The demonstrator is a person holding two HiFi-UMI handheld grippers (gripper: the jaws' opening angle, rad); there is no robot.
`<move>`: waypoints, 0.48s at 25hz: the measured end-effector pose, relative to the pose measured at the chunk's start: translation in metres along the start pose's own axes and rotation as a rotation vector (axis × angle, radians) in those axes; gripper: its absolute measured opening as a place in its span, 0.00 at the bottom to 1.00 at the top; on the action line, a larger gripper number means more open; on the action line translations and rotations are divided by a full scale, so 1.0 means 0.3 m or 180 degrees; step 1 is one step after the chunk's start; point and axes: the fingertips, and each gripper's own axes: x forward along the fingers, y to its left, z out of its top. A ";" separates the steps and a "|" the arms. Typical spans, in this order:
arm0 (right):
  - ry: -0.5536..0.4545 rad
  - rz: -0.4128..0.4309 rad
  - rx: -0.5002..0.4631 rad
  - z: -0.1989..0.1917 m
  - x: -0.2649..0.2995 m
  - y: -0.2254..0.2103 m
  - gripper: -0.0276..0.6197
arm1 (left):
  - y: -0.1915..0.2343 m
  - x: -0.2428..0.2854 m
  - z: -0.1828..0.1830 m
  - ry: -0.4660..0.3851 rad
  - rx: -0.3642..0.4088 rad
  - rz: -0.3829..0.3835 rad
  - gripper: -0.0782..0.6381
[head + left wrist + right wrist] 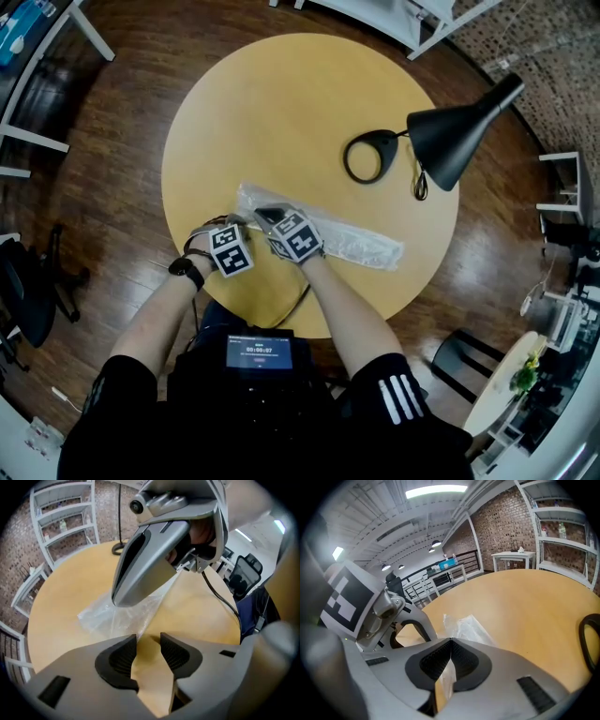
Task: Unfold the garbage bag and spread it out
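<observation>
My right gripper [451,641] is clamped on a fold of the garbage bag [471,627], thin crinkled clear plastic. My left gripper [147,639] stands parted, with the bag's edge just ahead of its ribbed black pads [119,660]. The bag lies as a long folded strip on the round, smooth wooden table [281,112]; the print on the screen [258,353] at my chest is too small to read.

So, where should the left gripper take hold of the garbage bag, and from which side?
Probably the loose edge of the garbage bag at its near end, beside where the shut right gripper pinches it. Bring the open left gripper down from the person's side: the bag lies flat on the table, and only that raised edge gives the jaws something to close on.
</observation>
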 end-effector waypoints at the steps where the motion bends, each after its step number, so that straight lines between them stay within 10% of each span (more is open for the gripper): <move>1: -0.0035 -0.0010 0.0013 0.012 -0.014 -0.008 0.05 | 0.000 0.000 0.003 0.0012 -0.0016 -0.0028 0.32; 12: -0.0218 -0.0258 0.0059 0.118 -0.111 -0.155 0.05 | -0.027 -0.018 -0.050 0.0116 0.0088 -0.0120 0.33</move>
